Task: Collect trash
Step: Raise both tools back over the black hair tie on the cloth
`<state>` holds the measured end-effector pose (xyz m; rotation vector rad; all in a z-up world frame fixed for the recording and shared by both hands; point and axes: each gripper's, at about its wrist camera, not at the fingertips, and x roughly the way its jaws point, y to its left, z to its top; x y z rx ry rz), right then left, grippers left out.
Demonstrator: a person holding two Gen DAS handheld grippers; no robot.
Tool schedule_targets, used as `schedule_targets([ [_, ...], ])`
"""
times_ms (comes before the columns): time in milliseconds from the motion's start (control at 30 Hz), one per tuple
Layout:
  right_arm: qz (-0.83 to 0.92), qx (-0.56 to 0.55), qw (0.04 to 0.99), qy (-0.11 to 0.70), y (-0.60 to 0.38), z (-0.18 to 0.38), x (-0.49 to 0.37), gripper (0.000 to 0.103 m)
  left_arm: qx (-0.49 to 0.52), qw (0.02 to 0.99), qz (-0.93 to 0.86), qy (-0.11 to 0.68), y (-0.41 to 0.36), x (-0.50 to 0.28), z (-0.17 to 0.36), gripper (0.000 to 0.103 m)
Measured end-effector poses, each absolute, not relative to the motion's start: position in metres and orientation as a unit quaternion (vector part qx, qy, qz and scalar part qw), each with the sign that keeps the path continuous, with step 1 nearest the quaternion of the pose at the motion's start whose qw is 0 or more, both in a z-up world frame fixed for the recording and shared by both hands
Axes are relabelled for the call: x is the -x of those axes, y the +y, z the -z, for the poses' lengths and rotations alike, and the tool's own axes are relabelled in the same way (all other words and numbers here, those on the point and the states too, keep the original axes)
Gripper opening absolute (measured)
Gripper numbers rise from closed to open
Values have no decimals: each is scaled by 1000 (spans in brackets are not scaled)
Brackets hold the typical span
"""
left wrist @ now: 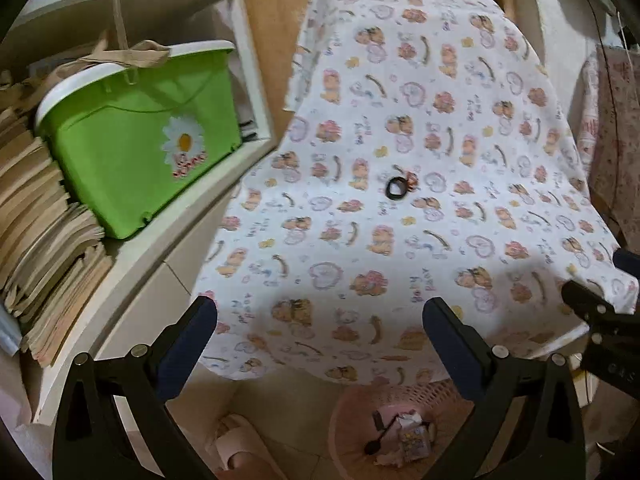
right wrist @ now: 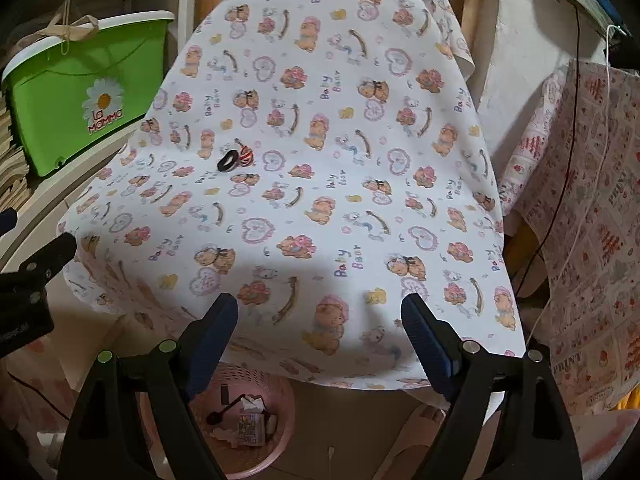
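A table under a white teddy-bear cloth (left wrist: 420, 160) (right wrist: 340, 160) fills both views. On it lie a black ring (left wrist: 395, 188) (right wrist: 228, 161) and a small red-and-white striped thing (left wrist: 412, 181) (right wrist: 245, 156), touching. A pink mesh bin (left wrist: 352, 412) (right wrist: 280, 400) stands on the floor under the table's near edge, holding paper scraps, a small carton and a black spoon. My left gripper (left wrist: 320, 320) is open and empty above the near edge. My right gripper (right wrist: 320, 316) is open and empty there too. The right gripper's body shows at the left wrist view's right edge (left wrist: 600, 320).
A white shelf unit (left wrist: 168, 220) stands left of the table, holding a green plastic tub (left wrist: 132, 136) (right wrist: 80, 92) and stacked paper bags (left wrist: 40, 240). A patterned cloth (right wrist: 580, 220) and a dark cable (right wrist: 568, 160) hang at the right. A wooden door (left wrist: 272, 20) is behind the table.
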<state>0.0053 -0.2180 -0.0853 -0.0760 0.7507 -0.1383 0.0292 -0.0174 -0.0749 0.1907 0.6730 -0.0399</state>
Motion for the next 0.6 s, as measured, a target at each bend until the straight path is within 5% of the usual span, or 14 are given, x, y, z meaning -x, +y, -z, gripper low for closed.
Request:
schedule_targets([
  [600,46,46,958,279,-250,-27,-34,86,-100,965,62,236,-47,-52,-24,102],
])
